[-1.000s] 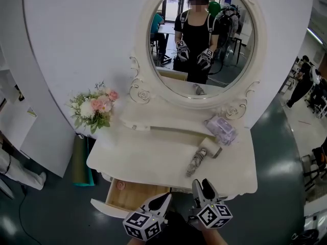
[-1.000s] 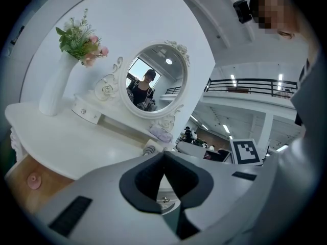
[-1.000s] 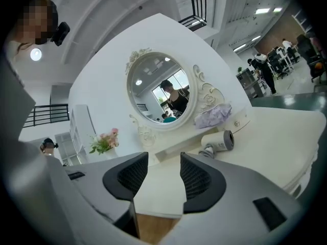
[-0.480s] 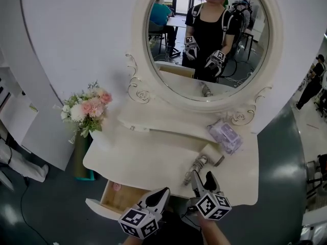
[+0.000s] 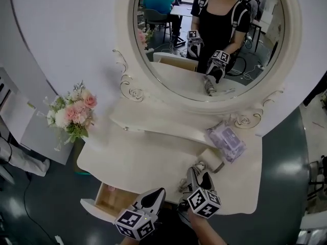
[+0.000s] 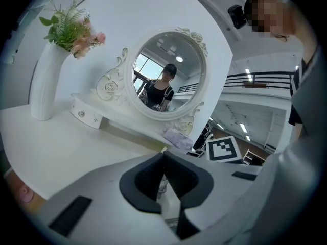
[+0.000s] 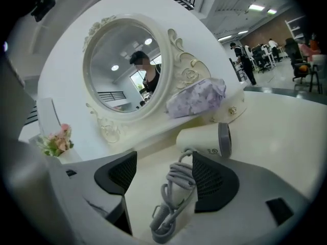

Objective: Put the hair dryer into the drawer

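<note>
Hair dryer (image 5: 208, 161) lay ungrasped near the counter's (image 5: 138, 162) front right edge. Your right gripper's (image 5: 199, 177) jaws, which had just been opening wide, straddled its handle. Your left gripper (image 5: 159, 192) was clenched and empty. The drawer (image 5: 101, 202) stood open; pickup and placing remained.

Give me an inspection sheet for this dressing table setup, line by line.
Surface: white table, mostly bare.
Job's things: hair dryer lying on the table's right side; drawer open at front left.
Clutter: purple pouch on the shelf under the mirror; flowers at left.
Grippers: left gripper shut, empty, at the table's front edge; right gripper open, its jaws have just been opening, dryer handle between them, pads not pressing.
Cables: grey cord wound round the dryer's handle.
Surroundings: white wall, dark floor, people reflected in the mirror.
</note>
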The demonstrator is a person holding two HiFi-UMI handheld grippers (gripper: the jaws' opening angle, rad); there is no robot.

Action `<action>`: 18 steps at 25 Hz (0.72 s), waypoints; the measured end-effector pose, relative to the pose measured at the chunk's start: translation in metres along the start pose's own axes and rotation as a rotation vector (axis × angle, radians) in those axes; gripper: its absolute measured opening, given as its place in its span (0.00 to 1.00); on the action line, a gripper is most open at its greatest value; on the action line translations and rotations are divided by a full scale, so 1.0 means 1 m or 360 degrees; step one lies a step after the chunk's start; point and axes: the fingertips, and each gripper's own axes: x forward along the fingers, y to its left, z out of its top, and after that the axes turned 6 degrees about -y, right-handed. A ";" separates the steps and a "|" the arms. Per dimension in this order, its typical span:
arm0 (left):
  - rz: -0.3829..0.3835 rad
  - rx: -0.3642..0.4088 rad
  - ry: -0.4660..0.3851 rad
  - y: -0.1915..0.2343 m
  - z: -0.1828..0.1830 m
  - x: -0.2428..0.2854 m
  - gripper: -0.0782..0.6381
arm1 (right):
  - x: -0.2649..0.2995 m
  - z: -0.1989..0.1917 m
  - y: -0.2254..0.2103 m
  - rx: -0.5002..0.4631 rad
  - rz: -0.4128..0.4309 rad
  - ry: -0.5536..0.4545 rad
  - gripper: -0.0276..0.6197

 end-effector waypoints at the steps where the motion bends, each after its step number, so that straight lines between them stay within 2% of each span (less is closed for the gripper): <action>1: 0.0012 -0.0009 0.0009 0.002 -0.001 0.003 0.14 | 0.006 -0.002 -0.005 -0.0001 -0.0054 0.0017 0.53; 10: 0.0114 -0.0046 0.0038 0.023 -0.003 0.017 0.14 | 0.039 -0.022 -0.038 0.0041 -0.0314 0.0221 0.53; 16: 0.0160 -0.0062 0.0033 0.031 -0.002 0.027 0.14 | 0.052 -0.038 -0.046 0.0068 -0.0364 0.0338 0.54; 17: 0.0167 -0.0066 0.0036 0.031 -0.003 0.028 0.14 | 0.053 -0.040 -0.048 0.0078 -0.0378 0.0355 0.59; 18: 0.0174 -0.0070 0.0042 0.031 -0.003 0.028 0.14 | 0.054 -0.043 -0.049 0.0087 -0.0393 0.0373 0.59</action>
